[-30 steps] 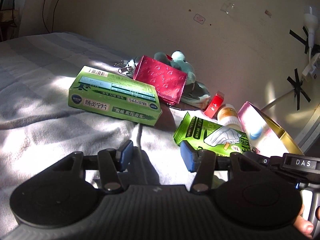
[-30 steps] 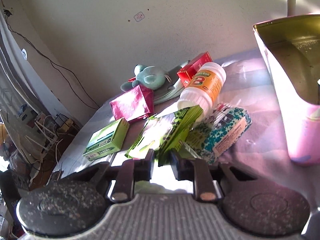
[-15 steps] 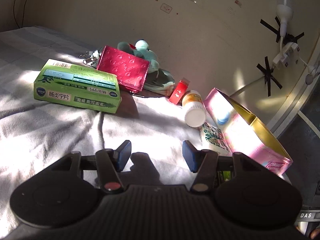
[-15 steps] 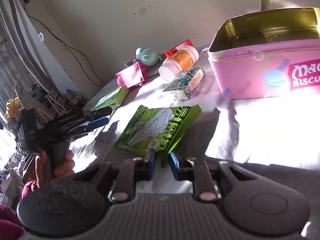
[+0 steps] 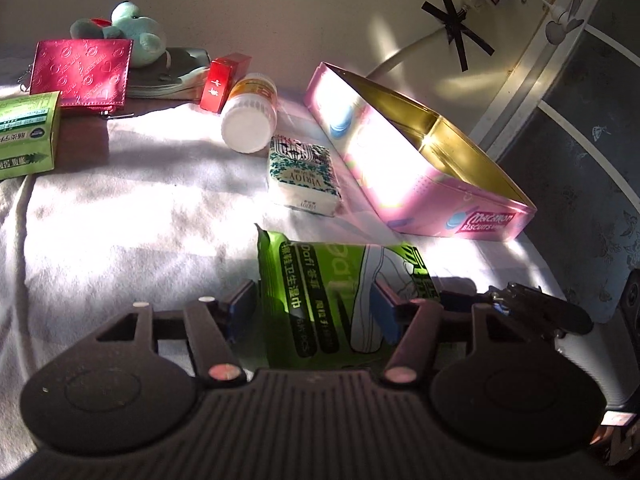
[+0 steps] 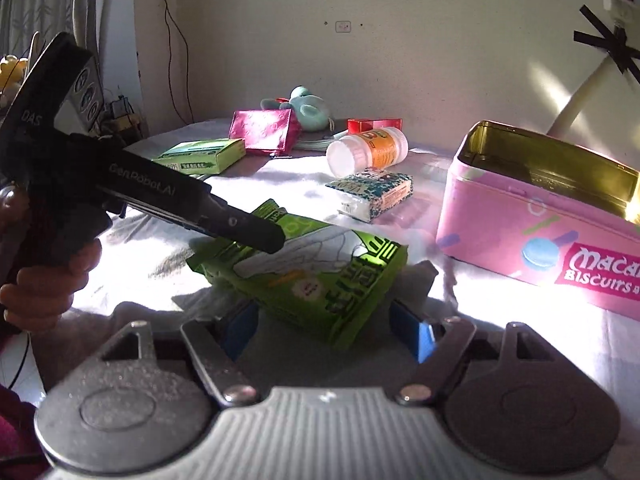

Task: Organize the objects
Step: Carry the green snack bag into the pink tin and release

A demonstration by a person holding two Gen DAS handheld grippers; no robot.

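Objects [image 5: 304, 176] on sunlit white blanket [image 5: 132, 216]

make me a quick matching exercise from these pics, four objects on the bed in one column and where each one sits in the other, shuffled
Objects:
1. green wipes pack
2. white pill bottle
3. pink biscuit tin
4. teal plush toy

Places or states:
A. standing open, with nothing visible inside
B. at the wall, behind the red wallet
C. between the fingers of the left gripper
D. lying on its side beside the small red box

Pairs: 1-C, 2-D, 3-A, 4-B
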